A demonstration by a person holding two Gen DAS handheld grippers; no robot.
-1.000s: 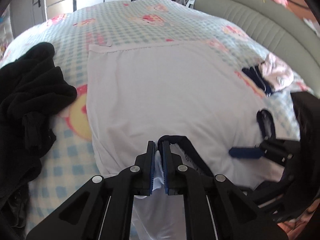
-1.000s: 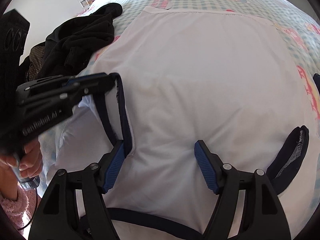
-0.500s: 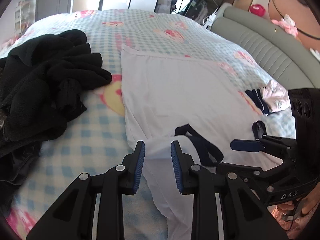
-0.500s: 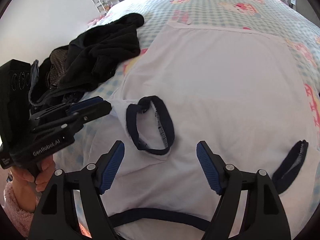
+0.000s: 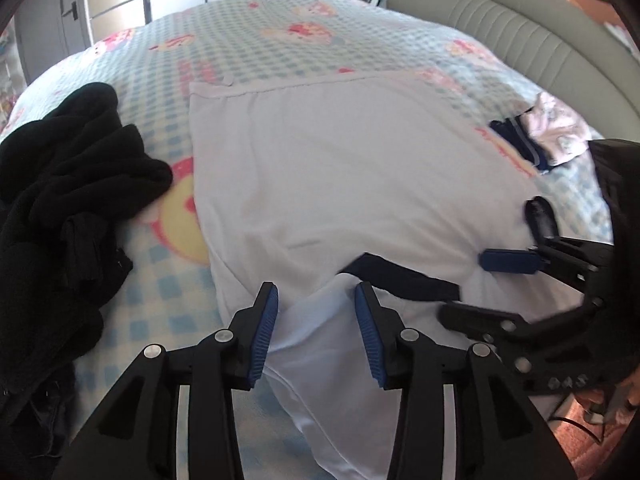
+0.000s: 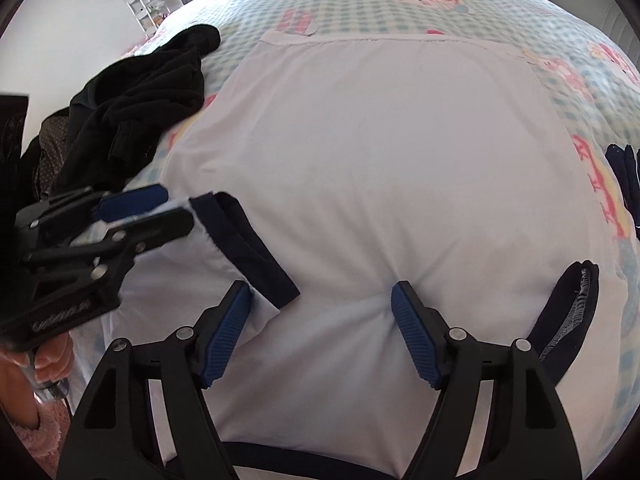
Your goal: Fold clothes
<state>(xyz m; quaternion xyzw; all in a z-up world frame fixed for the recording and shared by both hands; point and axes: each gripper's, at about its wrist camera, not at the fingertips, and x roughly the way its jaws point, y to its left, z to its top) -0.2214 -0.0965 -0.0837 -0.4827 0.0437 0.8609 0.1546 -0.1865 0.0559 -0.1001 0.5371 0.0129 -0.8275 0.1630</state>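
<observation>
We see a white short-sleeved T-shirt with navy trim lying flat on a bed with a blue-checked cartoon-print cover, hem at the far side, collar end toward us. Fabric mostly smooth, with a pucker near the collar. The left navy-cuffed sleeve is folded in over the shirt body; the right sleeve cuff sticks out at the shirt's other edge.

Our left hand-held gripper has its jaws opening; the white sleeve fabric sits between the blue pads, and they do not press on it. Our right hand-held gripper is spread wide over the shirt near the collar, one fingertip pushing into the cloth, nothing clamped.

A crumpled black fleece garment lies on the bed just beside the shirt's left edge. A small pile of navy and pale pink clothes sits near the shirt's right side, by a grey padded headboard. No containers to report.
</observation>
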